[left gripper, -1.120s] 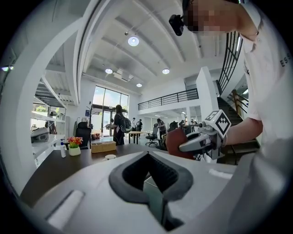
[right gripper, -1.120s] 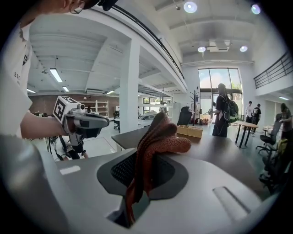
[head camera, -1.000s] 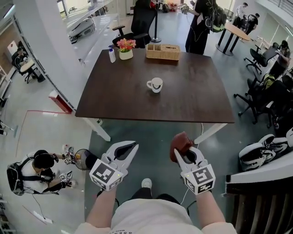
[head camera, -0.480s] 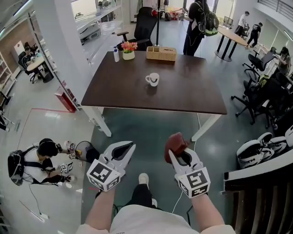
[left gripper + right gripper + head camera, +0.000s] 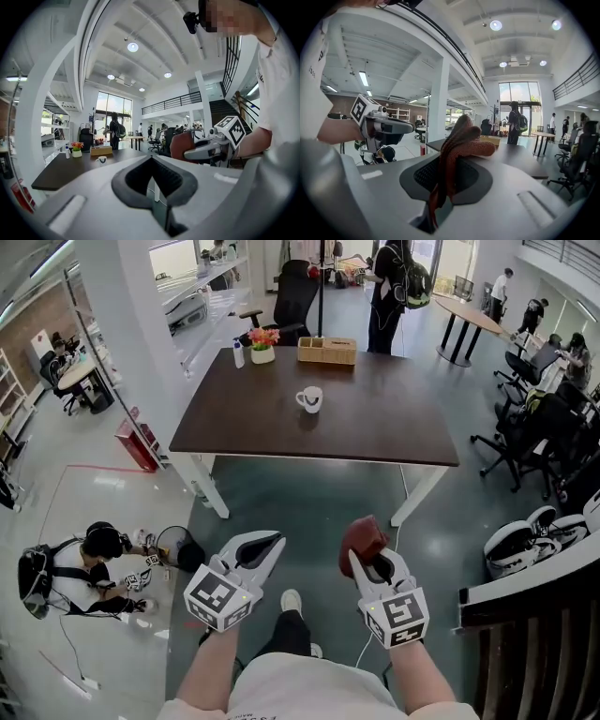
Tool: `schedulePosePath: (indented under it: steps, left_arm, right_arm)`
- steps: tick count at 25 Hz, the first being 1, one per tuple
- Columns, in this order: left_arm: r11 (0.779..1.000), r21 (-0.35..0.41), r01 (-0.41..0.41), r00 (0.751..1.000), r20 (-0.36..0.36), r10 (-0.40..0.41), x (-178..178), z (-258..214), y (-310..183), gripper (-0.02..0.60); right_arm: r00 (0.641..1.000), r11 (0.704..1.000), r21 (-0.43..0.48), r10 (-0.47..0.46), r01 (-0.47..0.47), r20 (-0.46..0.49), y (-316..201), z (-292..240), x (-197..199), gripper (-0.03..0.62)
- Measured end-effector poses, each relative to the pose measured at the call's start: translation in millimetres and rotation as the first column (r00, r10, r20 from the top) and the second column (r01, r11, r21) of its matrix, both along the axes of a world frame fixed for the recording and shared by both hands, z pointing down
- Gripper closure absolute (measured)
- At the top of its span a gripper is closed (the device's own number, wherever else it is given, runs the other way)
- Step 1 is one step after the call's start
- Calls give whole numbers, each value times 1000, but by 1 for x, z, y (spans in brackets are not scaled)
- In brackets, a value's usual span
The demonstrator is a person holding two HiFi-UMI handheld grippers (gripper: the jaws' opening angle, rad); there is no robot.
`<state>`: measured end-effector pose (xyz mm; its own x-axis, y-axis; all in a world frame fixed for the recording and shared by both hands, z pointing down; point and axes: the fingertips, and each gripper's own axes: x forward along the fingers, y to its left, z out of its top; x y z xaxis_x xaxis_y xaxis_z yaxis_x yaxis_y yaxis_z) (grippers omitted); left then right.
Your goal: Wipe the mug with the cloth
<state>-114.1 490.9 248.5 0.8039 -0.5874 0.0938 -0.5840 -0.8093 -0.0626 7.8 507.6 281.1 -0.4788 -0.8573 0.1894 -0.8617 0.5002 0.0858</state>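
Right gripper [image 5: 364, 557]: jaws pinched on a reddish-brown cloth [image 5: 461, 140], which bunches up above and ahead of the jaw tips. Left gripper [image 5: 273, 542]: jaws pressed together, nothing between them. Mug [image 5: 310, 399]: white, upright on the dark tabletop [image 5: 394, 427], well ahead of both sets of jaws and touched by neither; open floor [image 5: 309, 502] lies between the jaws and the tabletop's near edge. Progress, as I judge it: cloth in hand, wiping not begun. Left to do: reach the tabletop, steady the mug, likely with the empty left jaws, and rub the cloth over it.
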Motion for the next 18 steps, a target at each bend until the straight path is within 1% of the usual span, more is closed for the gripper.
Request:
schedulePosePath:
  steps: [6,12,18]
  left_arm:
    - [1000,0,-14,1000,9,14,5,2,0,575]
    - [1000,-19,-14,1000,15,14,6,5,-3,575]
    - [1000,-1,-17,999,28,17,7,4,-8,575]
  right_arm:
    - [1000,1000,7,25,-25,18,-1,-1,3,517]
    - [999,999,6,36,-36,27,-4,-2,5,517]
    - [999,999,5,36,-36,29,-7,-1,5,516]
